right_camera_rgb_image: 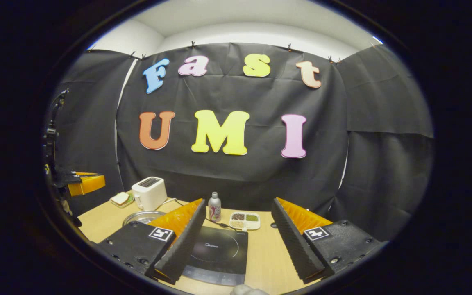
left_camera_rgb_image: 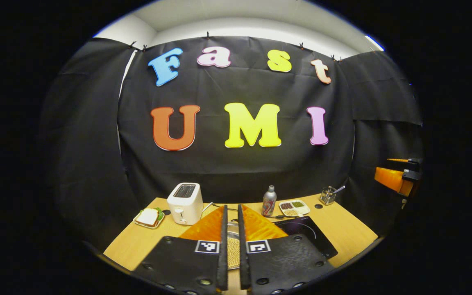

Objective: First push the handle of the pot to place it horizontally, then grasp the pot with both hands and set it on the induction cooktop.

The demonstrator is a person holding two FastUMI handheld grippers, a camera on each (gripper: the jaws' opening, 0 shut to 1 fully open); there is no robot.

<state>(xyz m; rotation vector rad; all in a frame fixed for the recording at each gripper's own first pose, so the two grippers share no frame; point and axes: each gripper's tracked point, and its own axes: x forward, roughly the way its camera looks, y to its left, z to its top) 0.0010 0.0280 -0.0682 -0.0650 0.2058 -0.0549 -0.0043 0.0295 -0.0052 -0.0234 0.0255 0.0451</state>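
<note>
Steel pot point(right_camera_rgb_image: 143, 217) sits on the wooden table point(right_camera_rgb_image: 260, 250) left of the cooktop point(right_camera_rgb_image: 219, 254), just in front of the toaster point(right_camera_rgb_image: 149, 192); I see its rim past my right gripper's left finger, and a slice of it with grains inside shows between my left gripper's fingers. My left gripper point(left_camera_rgb_image: 232, 229) is nearly closed, only a thin gap, holding nothing, lined up on the pot, I'd guess ready to nudge the handle; I can't make out the handle. My right gripper point(right_camera_rgb_image: 236, 233) is wide open, empty, hanging above the cooktop. Nothing pushed or lifted yet, I judge. Around: sandwich plate point(left_camera_rgb_image: 149, 217) by the toaster, can point(left_camera_rgb_image: 269, 200), divided tray point(left_camera_rgb_image: 294, 207), utensil cup point(left_camera_rgb_image: 327, 196) at the back. A cable point(right_camera_rgb_image: 219, 223) runs behind the cooktop and could snag. Cooktop surface is free for the pot.
</note>
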